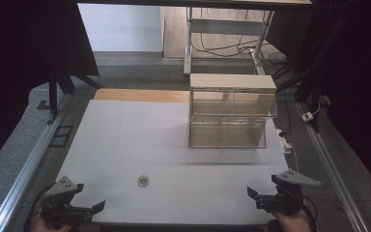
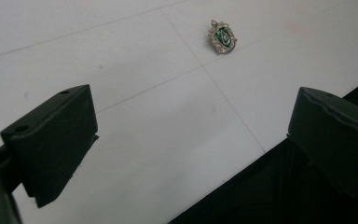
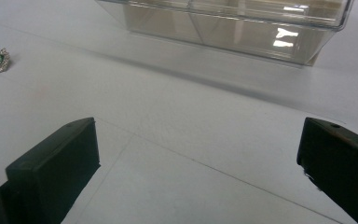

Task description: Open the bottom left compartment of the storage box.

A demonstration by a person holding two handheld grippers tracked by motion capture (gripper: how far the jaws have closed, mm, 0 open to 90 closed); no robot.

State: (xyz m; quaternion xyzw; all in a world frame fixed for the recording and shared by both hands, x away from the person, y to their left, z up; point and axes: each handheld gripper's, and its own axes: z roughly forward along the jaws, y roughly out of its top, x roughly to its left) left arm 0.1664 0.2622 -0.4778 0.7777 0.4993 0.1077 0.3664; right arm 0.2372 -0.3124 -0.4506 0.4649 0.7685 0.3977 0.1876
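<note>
A small jewelled pendant [image 1: 143,181] with a green centre lies flat on the white tabletop near the front. It appears far ahead in the left gripper view [image 2: 223,36] and at the far left of the right gripper view [image 3: 0,60]. My left gripper [image 1: 91,197] rests at the front left corner, open, nothing between its jaws [image 2: 191,140]. At the front right my right gripper [image 1: 257,192] is also open and empty [image 3: 198,163]. A clear plastic drawer box [image 1: 232,111] with a pale lid stands at the back right, its lower front seen in the right gripper view [image 3: 223,25].
The white table [image 1: 125,140] ends in a dark front edge just under both grippers. Metal rails [image 1: 29,164] run along the left and right sides. Beyond the table are a desk frame and cables [image 1: 222,46] on the floor.
</note>
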